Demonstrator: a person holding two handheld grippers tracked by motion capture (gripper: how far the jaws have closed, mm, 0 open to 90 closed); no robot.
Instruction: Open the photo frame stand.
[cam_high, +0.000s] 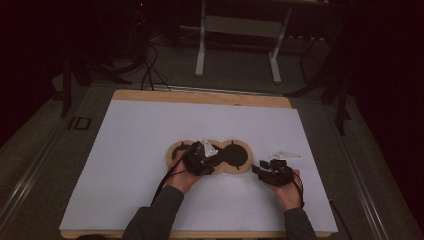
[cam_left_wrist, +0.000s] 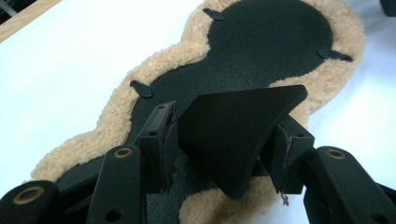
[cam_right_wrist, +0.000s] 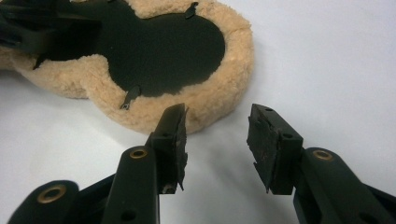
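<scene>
On the desk, centre: a fleece-edged pad (cam_high: 209, 156) with a black face lies flat on the white sheet (cam_high: 150, 150); three rounded lobes in a row, tan fleece around the rim.
Desk (cam_high: 200, 97): wooden edge shows at the far side; the rest is under the sheet.
Left hand-held gripper (cam_high: 199, 156): over the pad's left-middle part. In the left gripper view a black curved flap (cam_left_wrist: 236, 135) stands between the jaws, raised off the pad's face; both pads (cam_left_wrist: 163, 140) sit at its edges, apparently gripping it.
Right hand-held gripper (cam_high: 270, 169): just right of the pad, on the sheet. In the right gripper view its jaws stand apart with bare sheet between them; nothing held.
Small black tabs (cam_right_wrist: 131, 96): several along the border of the black face.
Hard to make out: the high view is dim; the pad's left lobe is largely hidden by the left gripper and hand (cam_high: 181, 178). Where the flap joins the pad is hidden by the jaws.
Cut off: both forearms at the lower edge.
</scene>
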